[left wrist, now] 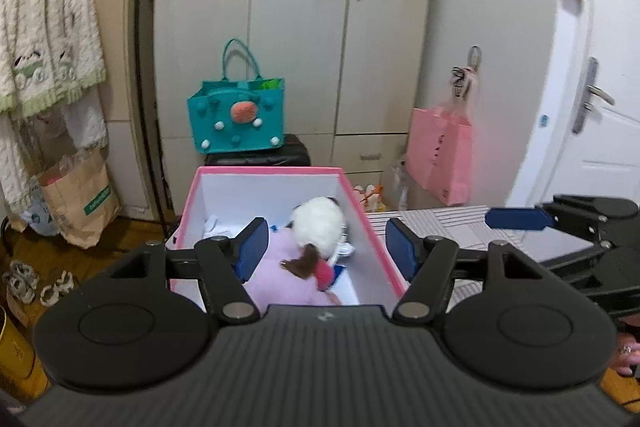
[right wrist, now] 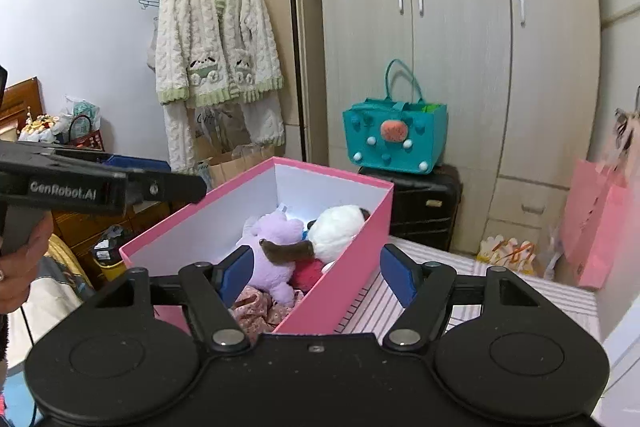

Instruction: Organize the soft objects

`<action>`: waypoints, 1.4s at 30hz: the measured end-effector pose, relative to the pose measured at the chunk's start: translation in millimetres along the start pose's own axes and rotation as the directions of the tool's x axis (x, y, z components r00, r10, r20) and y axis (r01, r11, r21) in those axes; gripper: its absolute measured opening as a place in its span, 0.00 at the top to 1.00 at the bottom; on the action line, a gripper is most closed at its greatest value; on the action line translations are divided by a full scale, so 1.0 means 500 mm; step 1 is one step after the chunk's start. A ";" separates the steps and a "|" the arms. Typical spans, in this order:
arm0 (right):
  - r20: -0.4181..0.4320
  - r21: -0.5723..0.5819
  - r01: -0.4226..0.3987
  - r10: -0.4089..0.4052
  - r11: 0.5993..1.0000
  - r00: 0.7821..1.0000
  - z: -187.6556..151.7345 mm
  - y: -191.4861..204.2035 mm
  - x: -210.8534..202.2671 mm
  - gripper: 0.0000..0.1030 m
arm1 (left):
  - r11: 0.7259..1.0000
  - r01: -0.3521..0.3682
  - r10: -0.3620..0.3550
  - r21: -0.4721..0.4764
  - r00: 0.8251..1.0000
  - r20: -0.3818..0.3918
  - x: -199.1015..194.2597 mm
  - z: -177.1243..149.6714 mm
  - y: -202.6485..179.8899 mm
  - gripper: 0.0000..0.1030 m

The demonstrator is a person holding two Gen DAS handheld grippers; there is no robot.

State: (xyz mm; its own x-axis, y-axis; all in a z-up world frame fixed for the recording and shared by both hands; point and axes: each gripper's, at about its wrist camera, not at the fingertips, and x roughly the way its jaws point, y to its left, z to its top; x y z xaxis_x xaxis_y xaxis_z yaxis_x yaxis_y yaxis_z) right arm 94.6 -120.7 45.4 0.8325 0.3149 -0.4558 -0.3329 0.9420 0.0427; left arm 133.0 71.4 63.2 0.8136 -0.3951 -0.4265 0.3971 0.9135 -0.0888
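A pink box (left wrist: pixel 370 223) with a white inside stands on a striped surface (left wrist: pixel 440 223). Inside lie a white plush toy (left wrist: pixel 318 223), a lilac plush toy (left wrist: pixel 280 275) with a brown ear, and a red soft item (left wrist: pixel 324 273). A floral cloth (right wrist: pixel 256 307) lies at the near end. My left gripper (left wrist: pixel 328 249) hovers open over the box's near end, its blue pads apart and holding nothing. My right gripper (right wrist: pixel 317 274) is open too and empty, with the box's right wall (right wrist: pixel 344 275) showing between its fingers. Each gripper shows at the edge of the other's view, the right gripper (left wrist: pixel 520 219) and the left gripper (right wrist: pixel 168 175).
A teal felt bag (left wrist: pixel 238 119) sits on a black suitcase (left wrist: pixel 260 157) before the wardrobe (left wrist: pixel 300 7). A pink paper bag (left wrist: pixel 440 155) hangs at the right near a white door (left wrist: pixel 600 67). A fluffy cardigan (right wrist: pixel 216 39) hangs on a rack at the left, with a paper bag (left wrist: pixel 80 203) and shoes (left wrist: pixel 36 283) below.
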 end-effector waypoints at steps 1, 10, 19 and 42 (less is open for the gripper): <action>0.006 -0.008 0.008 -0.008 1.000 1.000 -0.002 0.004 -0.011 0.27 | 1.000 -0.005 0.005 0.009 1.000 0.011 -0.010 -0.002 -0.008 0.36; 0.013 0.024 0.092 -0.092 0.995 0.996 -0.047 0.000 -0.092 0.11 | 0.997 -0.046 0.043 0.056 0.997 0.057 -0.070 -0.043 -0.057 0.22; -0.060 0.066 0.182 -0.178 0.981 0.982 -0.091 -0.007 -0.150 0.04 | 0.993 -0.083 0.077 0.083 0.995 0.069 -0.088 -0.084 -0.093 0.01; -0.142 0.153 0.511 -0.493 0.846 0.858 -0.161 -0.025 -0.161 0.04 | 0.966 -0.255 0.257 0.039 0.964 -0.063 -0.062 -0.159 -0.143 0.00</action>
State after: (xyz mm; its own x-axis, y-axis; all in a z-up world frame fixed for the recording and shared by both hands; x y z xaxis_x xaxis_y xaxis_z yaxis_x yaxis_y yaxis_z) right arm -3.8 -167.0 10.1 0.8159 -0.2107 -0.5385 0.2117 0.9754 -0.0610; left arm 45.6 25.9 11.3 0.8599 -0.1397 -0.4910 0.1924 0.9796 0.0582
